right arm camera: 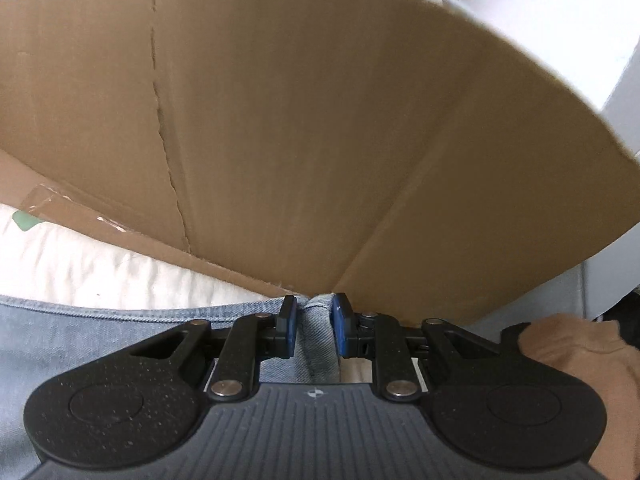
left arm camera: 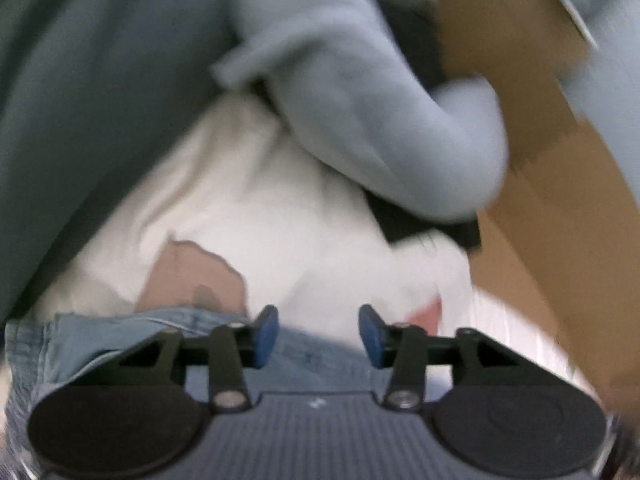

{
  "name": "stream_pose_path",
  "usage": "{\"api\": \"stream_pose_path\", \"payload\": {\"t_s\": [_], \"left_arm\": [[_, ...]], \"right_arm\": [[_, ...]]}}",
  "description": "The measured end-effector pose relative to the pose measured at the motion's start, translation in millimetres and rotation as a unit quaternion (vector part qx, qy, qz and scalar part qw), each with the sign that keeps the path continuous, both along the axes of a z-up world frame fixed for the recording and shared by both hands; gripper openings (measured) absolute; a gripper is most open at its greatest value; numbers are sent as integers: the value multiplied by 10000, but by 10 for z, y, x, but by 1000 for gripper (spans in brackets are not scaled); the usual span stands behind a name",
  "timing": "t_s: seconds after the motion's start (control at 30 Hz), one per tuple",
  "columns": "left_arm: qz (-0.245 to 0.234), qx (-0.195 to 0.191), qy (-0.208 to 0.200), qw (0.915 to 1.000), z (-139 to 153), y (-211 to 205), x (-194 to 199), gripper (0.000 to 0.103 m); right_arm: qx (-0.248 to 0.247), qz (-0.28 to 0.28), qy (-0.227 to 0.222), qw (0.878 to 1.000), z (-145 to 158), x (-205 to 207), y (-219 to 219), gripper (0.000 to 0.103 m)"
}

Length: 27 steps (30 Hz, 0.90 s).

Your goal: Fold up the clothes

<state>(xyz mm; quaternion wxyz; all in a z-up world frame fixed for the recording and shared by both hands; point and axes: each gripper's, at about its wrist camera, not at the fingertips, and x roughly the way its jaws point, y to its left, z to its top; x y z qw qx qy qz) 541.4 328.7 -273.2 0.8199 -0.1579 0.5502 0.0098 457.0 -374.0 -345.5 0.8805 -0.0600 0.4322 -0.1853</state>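
1. Denim garment [right arm camera: 100, 344]: light blue, lies under both grippers on a white sheet [right arm camera: 80, 264], just in front of a brown cardboard panel [right arm camera: 300, 120].
2. Right gripper [right arm camera: 314, 334]: jaws pinched on a bunched denim fold; the cloth stands up between the blue pads [right arm camera: 340, 328]. The hem runs off to the left of the pinch, roughly level across the right wrist view.
3. Left gripper [left arm camera: 318, 336]: jaws spread, nothing between the pads. Denim [left arm camera: 120, 340] lies directly beneath and toward its left; white cloth [left arm camera: 240, 200] and a grey-blue garment [left arm camera: 360, 100] lie beyond. The view is blurred.
4. Key relation: the right hand alone holds the denim; the free edge extends away from it toward the left hand.
5. Judgement: the left gripper likely needs to re-grasp that hem before the next fold; a one-handed pull risks skewing it.
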Motion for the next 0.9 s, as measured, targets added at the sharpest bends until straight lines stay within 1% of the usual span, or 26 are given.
{"api": "stream_pose_path", "payload": {"t_s": [0.03,0.1,0.13,0.2,0.27,0.3,0.33,0.4,0.47,0.6,0.67,0.73,0.77,0.9], "left_arm": [[-253,94,5,9996,-3,-57,16,50],[-741,338,1,9967,-10,-181,31,55],[-1002,502,-6,9937,-19,-250,38,55],[-1531,820,8,9848,-47,-405,42,55],[-2084,1292,29,9695,-68,-580,-1,55],[-2363,1456,-7,9607,-80,-659,-61,55],[-2632,1608,-42,9512,-90,-738,-119,55],[-3032,1744,-100,9368,-103,-883,-197,55],[-3274,1796,-126,9276,-130,-986,-246,55],[-3635,2030,-97,9091,-219,-1112,-288,55],[-3739,2119,-56,9029,-269,-1113,-283,55],[-3817,2220,-27,8972,-328,-1101,-268,55],[-3847,2271,-18,8947,-358,-1091,-257,55],[-3955,2366,-21,8875,-414,-1098,-236,55]], "right_arm": [[53,-1,10,10000,-23,10,-19,18],[153,-8,23,9999,-66,21,-55,18],[191,-16,18,9998,-86,22,-67,18],[269,-51,-4,9996,-115,22,-89,18],[356,-91,-31,9993,-131,31,-115,18],[366,-84,-37,9993,-135,38,-122,18],[377,-77,-43,9993,-138,44,-130,18],[412,-78,-47,9991,-133,52,-146,18],[428,-94,-61,9990,-122,59,-164,17],[346,-138,-93,9993,-85,112,-154,17],[351,-176,-19,9992,-116,159,-148,17],[492,-287,236,9981,-215,214,-169,18],[521,-328,285,9977,-231,217,-163,19],[389,-402,3,9984,-82,82,-41,29]]}}
